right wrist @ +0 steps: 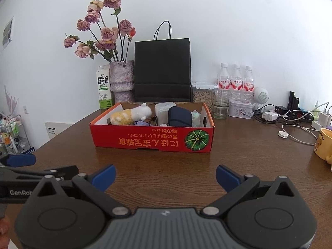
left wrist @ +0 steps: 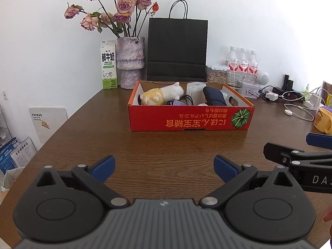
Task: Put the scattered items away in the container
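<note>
Dark brown wood-grain tabletop [left wrist: 166, 145] filled most of both views, white wall behind. Tall black paper bag with cord handles [left wrist: 177, 47] stood at the far edge, centre. Red cardboard tray box with orange print and a green pumpkin picture [left wrist: 191, 119] sat mid-tabletop, just in front of the bag; in the right wrist view same box [right wrist: 152, 140] sat slightly left of centre.

Left claw [left wrist: 164, 169] was near, low over bare tabletop, blue-padded fingers [left wrist: 103, 168] spread wide, nothing between. Right claw [right wrist: 165, 178] was likewise near, spread wide and empty, beside the left one; its side showed at the right edge of the left view.

Mottled purple vase of dried pink roses [left wrist: 130, 62] stood left of the bag, white-and-green milk carton [left wrist: 108, 64] left of that. Three clear water bottles with red labels [left wrist: 242, 62] stood far right, cables and chargers [left wrist: 290, 97] beyond them, yellow mug [right wrist: 323, 145] at the right edge.

Inside the box: yellow-and-white plush toy [left wrist: 162, 94] at left, translucent white cylinder container [left wrist: 196, 91] centre, dark navy pouch [left wrist: 213, 96] right of it, small purple item [left wrist: 178, 103] near the front wall. Tabletop around the box held none of the items.
</note>
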### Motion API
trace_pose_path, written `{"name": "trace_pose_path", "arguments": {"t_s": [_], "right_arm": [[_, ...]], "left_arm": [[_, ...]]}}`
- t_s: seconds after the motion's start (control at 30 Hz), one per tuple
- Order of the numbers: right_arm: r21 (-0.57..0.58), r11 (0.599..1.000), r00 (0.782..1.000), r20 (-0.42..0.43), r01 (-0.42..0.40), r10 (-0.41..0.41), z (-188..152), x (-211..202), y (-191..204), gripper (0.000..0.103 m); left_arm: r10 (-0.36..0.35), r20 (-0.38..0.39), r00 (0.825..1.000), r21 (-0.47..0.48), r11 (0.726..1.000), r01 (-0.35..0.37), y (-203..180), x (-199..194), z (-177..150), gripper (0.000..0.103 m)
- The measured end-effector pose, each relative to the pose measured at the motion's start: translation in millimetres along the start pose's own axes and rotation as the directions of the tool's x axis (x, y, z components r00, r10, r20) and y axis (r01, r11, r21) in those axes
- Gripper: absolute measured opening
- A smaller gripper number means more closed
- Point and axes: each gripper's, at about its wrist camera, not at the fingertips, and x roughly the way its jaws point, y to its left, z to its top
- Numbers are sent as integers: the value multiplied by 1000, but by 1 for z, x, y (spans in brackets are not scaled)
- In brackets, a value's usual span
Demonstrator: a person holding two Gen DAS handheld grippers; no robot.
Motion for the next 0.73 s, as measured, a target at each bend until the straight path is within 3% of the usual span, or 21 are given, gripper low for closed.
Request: {"name": "trace_pose_path", "arguments": {"t_s": [0.73], "right_arm": [[5,1000,1000,-6,-3,3,-2,4,-2,103]], "left_arm": [[3,-8,1000,-7,1000,-3,-1,2,-1,103]]}}
